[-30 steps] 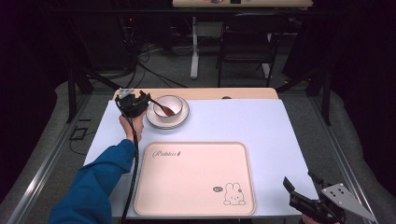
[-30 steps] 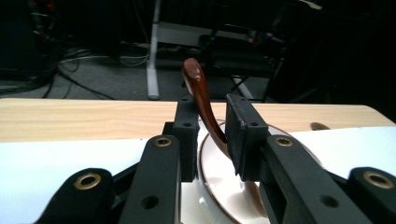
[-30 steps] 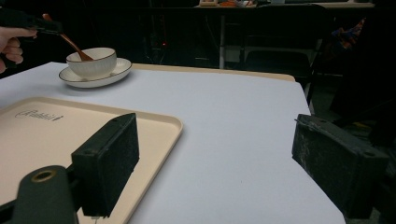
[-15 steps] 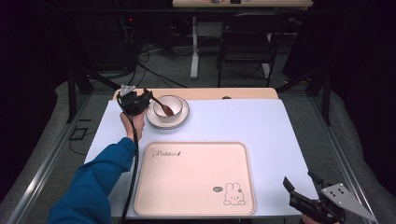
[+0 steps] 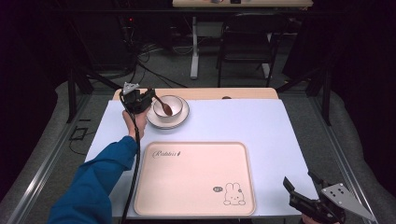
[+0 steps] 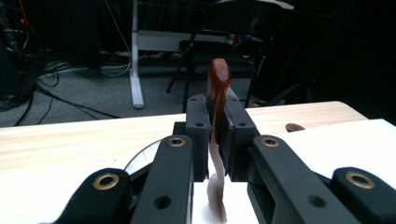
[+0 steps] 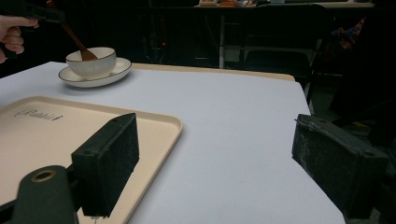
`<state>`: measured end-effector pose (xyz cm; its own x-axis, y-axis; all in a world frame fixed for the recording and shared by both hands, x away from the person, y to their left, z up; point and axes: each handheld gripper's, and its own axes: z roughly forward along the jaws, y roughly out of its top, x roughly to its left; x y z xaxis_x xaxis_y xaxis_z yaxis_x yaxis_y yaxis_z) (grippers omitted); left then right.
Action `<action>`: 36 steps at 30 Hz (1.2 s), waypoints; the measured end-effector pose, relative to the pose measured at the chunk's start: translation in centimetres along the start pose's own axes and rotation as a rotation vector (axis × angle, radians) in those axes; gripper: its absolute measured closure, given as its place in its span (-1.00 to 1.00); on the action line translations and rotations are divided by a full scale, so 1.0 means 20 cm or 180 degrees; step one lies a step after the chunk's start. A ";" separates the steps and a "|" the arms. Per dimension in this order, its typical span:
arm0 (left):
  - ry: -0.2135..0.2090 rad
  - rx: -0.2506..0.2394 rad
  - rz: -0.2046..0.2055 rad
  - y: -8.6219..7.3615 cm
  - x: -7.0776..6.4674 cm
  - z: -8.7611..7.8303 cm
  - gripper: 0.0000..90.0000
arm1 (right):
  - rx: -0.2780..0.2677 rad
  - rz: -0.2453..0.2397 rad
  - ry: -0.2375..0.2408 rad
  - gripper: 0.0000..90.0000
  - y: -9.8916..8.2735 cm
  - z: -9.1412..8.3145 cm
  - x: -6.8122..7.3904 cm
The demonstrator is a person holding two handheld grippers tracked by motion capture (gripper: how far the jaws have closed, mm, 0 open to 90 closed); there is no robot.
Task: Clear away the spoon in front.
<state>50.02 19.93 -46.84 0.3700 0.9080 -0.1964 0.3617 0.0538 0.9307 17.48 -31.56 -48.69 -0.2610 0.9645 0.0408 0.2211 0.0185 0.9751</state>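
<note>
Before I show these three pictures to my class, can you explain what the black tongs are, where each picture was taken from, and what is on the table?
A person, not a robot, works here, holding hand-held tongs in each hand. One picture looks down from above the table; the other two come from small cameras riding on each pair of tongs.

The left tongs have just been closing and now pinch the handle of a brown wooden spoon, whose scoop end rests in a white bowl on a saucer. The right tongs stand open with nothing between them at the table's near right corner. A beige tray with a rabbit drawing lies on the white table.
</note>
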 end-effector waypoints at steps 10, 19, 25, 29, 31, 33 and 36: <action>-0.0010 0.0068 0.0150 0.03 -0.04 0.01 0.87 | 0.0003 -0.0001 -0.0002 -0.69 0.00 0.00 0.00; -0.0051 0.0121 0.0358 0.06 -0.07 0.02 0.88 | 0.0004 -0.0014 0.0005 -0.69 0.00 0.00 0.00; -0.0085 0.0132 0.0508 0.10 -0.10 0.02 0.88 | 0.0003 -0.0011 0.0004 -0.69 0.00 0.00 0.00; -0.0111 0.0128 0.0599 0.14 -0.11 0.00 0.88 | 0.0005 -0.0014 0.0005 -0.69 0.00 0.00 0.00; -0.0121 0.0128 0.0619 0.15 -0.11 0.00 0.88 | 0.0007 -0.0014 0.0003 -0.69 0.00 0.00 0.00; -0.0142 0.0118 0.0661 0.18 -0.11 -0.02 0.88 | 0.0007 -0.0016 0.0000 -0.69 0.00 0.00 0.00; -0.0161 0.0109 0.0693 0.21 -0.12 -0.04 0.88 | 0.0008 -0.0017 0.0001 -0.69 0.00 0.00 0.00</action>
<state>50.02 18.28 -42.33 0.4848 0.8746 -0.0080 0.2971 -0.1561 0.9420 17.48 -31.55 -48.70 -0.2624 0.9643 0.0358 0.2220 0.0242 0.9748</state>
